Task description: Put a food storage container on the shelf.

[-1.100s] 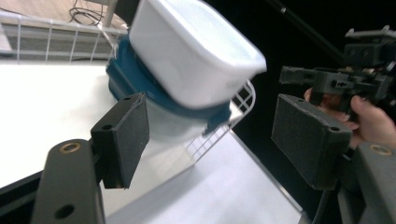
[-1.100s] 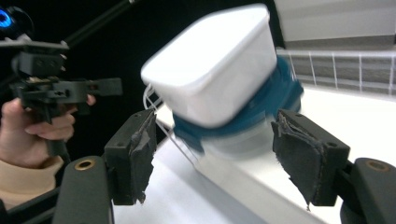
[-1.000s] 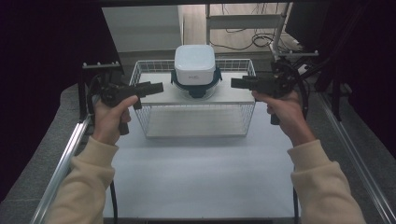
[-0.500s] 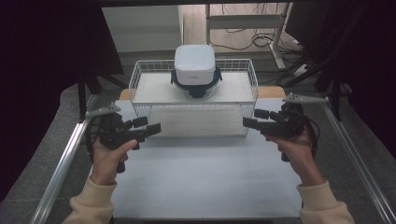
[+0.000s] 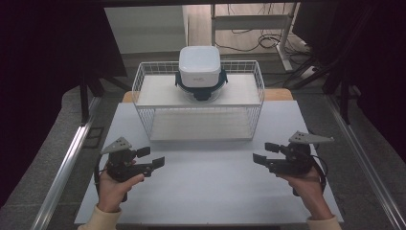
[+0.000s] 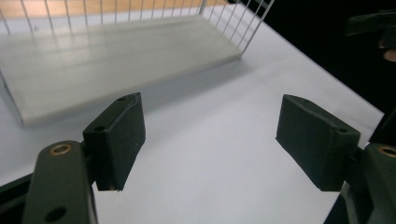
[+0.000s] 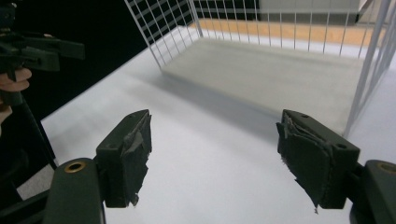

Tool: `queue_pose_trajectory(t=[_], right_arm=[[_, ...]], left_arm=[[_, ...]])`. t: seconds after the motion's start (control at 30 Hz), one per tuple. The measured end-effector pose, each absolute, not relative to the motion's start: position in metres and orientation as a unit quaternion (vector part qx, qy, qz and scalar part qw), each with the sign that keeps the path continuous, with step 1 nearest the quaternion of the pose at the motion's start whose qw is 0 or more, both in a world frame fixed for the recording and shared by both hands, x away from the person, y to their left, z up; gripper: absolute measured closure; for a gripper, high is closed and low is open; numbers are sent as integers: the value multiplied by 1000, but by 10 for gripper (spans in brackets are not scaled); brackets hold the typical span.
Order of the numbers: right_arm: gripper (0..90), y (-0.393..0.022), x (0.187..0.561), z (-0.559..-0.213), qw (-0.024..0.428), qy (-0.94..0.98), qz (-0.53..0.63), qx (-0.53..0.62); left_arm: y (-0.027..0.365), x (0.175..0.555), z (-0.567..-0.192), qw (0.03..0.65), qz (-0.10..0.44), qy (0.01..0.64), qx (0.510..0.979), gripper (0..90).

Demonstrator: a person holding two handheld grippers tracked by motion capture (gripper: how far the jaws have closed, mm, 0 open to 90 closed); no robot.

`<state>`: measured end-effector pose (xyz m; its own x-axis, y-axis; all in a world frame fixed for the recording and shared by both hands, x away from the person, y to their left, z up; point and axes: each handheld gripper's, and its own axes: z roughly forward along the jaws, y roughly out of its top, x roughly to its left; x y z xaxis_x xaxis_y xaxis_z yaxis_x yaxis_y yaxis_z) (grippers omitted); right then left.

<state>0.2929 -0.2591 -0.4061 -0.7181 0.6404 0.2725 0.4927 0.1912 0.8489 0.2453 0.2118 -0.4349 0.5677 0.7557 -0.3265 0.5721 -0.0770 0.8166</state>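
I have both tongs low over the near half of the worktop [image 5: 201,191], the left tongs [image 5: 152,160] and right tongs [image 5: 262,154] each spread with nothing between the pads, and they aim inward at each other across bare surface. My read is that they sit here as a neutral ready pose, clear of the wire rack [image 5: 143,86] so neither arm crowds it. The thing I take to be the job, a white box-shaped appliance [image 5: 199,66] on a dark base, stands on the rack's top shelf at the far side, about centred between the shelf's ends and well apart from both tongs. It stands upright, its long axis roughly vertical, its front with a small dark label facing me. Dark tabs stick out on either side of the base, which I judge suits a two-sided lift. The lower shelf [image 6: 112,60] shows bare in both gripper views.
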Motion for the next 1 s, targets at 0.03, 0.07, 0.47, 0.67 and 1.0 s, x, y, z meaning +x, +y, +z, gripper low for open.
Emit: queue_pose_trajectory(t=[0.03,0.07,0.47,0.67,1.0], right_arm=[[255,-260,290,-410,70,769,516,371],[255,-261,288,-413,70,769,515,372],[249,-273,285,-462,61,788,464,400],[249,-274,284,-458,69,786,469,398],[249,-275,281,-449,96,786,474,384]], left_arm=[[211,245,-439,500,89,455,732,232],[210,243,-445,493,86,454,737,228],[212,244,-467,468,92,474,741,204],[214,243,-467,467,96,474,740,199],[211,244,-468,461,94,472,746,169]])
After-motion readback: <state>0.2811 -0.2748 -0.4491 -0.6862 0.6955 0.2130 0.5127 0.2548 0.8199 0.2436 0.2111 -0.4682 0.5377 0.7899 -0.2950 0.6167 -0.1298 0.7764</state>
